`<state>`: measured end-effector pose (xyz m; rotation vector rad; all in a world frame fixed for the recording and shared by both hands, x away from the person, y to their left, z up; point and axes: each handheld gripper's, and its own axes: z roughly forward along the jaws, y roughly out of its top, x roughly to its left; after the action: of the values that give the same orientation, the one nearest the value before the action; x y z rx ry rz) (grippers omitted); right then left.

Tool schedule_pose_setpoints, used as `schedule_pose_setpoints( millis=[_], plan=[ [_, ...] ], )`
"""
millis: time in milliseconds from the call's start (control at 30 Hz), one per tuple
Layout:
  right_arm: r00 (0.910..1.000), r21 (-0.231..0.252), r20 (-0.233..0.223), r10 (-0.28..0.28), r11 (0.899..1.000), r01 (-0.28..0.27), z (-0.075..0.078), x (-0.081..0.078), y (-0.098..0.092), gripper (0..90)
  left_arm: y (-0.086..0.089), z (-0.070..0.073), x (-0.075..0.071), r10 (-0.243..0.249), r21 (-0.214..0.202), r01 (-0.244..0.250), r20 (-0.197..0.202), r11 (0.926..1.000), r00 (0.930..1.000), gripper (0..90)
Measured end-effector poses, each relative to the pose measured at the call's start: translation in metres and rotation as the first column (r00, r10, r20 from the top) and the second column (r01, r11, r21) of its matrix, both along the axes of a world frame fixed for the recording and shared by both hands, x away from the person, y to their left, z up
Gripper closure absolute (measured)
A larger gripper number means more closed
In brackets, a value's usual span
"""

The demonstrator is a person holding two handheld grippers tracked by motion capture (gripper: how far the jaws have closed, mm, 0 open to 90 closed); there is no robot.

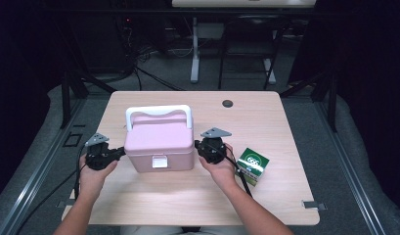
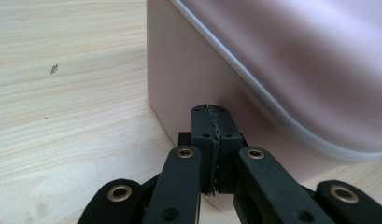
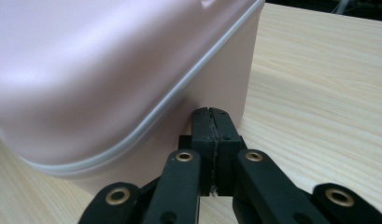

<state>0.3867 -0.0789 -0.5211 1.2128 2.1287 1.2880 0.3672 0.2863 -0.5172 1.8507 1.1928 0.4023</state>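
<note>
A pink lidded box (image 1: 159,143) with a white handle (image 1: 159,111) and a white front latch (image 1: 159,162) stands on the wooden table (image 1: 197,196). My left gripper (image 1: 120,152) is shut, its tips against the box's left wall (image 2: 179,88). My right gripper (image 1: 197,146) is shut too, its tips against the box's right wall (image 3: 221,88). In the left gripper view the left gripper (image 2: 211,112) holds nothing, and in the right gripper view the right gripper (image 3: 211,113) holds nothing either. A white seam (image 3: 132,135) runs under the lid.
A small green and white carton (image 1: 252,166) lies just right of my right hand. A dark round grommet (image 1: 228,103) sits in the table near its far edge. Black cables trail from both grippers. Desk legs and dark floor lie beyond the table.
</note>
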Motion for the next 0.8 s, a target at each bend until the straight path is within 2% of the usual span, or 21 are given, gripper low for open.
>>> schedule_pose_setpoints(
  millis=[200, 500, 700, 800],
  plan=[
    [0.9999, 0.018, -0.013, 0.0, 1.0, 0.0, 0.001, -0.001, -0.001, 90.0, -0.001, 0.001, 0.0, 0.007, -0.004, -0.007, -0.01, 1.0, 0.9999, 90.0],
    [0.9999, -0.002, -0.007, 0.013, 1.0, -0.013, 0.006, -0.008, -0.005, 90.0, -0.007, 0.002, -0.005, 0.005, 0.01, -0.005, -0.014, 0.9999, 0.9999, 90.0],
    [0.9998, 0.005, -0.014, 0.011, 1.0, -0.011, 0.006, -0.02, -0.019, 90.0, -0.018, 0.003, -0.013, -0.04, 0.007, 0.04, -0.025, 0.9992, 0.9989, 90.0],
    [0.9997, -0.003, -0.025, 0.008, 1.0, -0.008, 0.008, -0.029, -0.029, 90.0, -0.027, 0.004, -0.018, -0.065, 0.019, 0.066, -0.028, 0.9976, 0.9975, 90.0]
  ],
)
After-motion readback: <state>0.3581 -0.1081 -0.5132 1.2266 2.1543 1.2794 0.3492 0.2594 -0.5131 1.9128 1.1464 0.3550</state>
